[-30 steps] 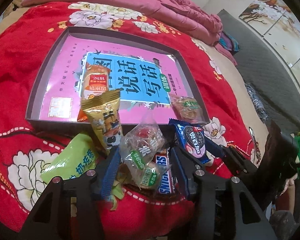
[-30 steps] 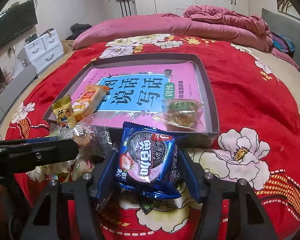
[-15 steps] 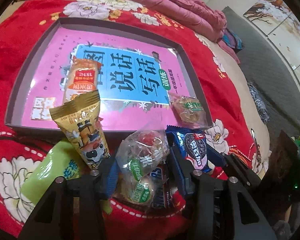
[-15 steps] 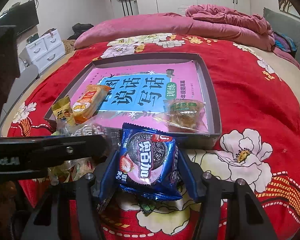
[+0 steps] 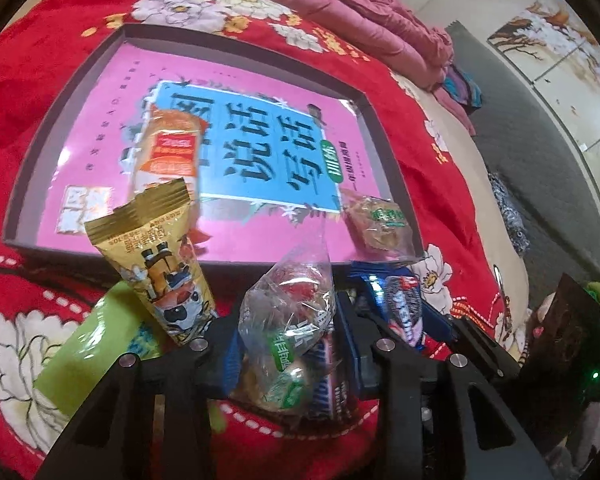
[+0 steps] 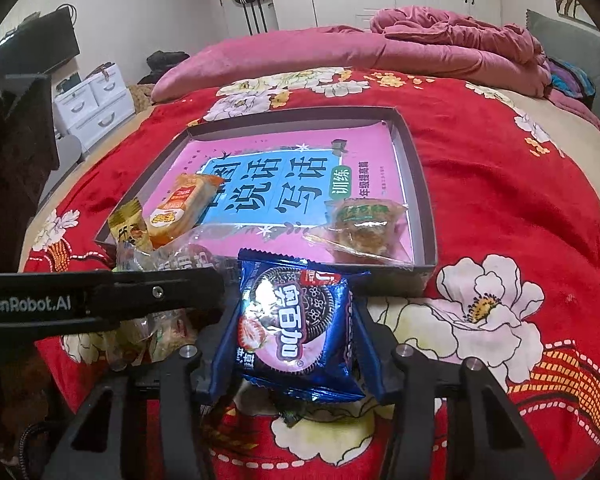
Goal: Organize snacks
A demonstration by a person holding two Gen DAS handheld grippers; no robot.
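My left gripper (image 5: 288, 336) is shut on a clear bag of small snacks (image 5: 288, 312), held above the bed in front of the tray. My right gripper (image 6: 296, 320) is shut on a blue Oreo packet (image 6: 296, 320), just before the tray's near wall. The shallow dark tray (image 6: 418, 168) lies on the red bedspread with a pink and blue book in it. An orange cake packet (image 6: 180, 208) lies at its left and a clear pastry packet (image 6: 362, 224) at its near right. A gold packet (image 5: 160, 256) leans beside my left gripper.
A green packet (image 5: 88, 356) lies on the bedspread at the left, and a Snickers bar (image 5: 332, 384) lies under the clear bag. A pink quilt (image 6: 452, 40) is piled at the bed's far end. White drawers (image 6: 96, 104) stand left of the bed.
My left gripper has risen and moved toward the tray with the clear bag. The right gripper holds the Oreo packet almost still.
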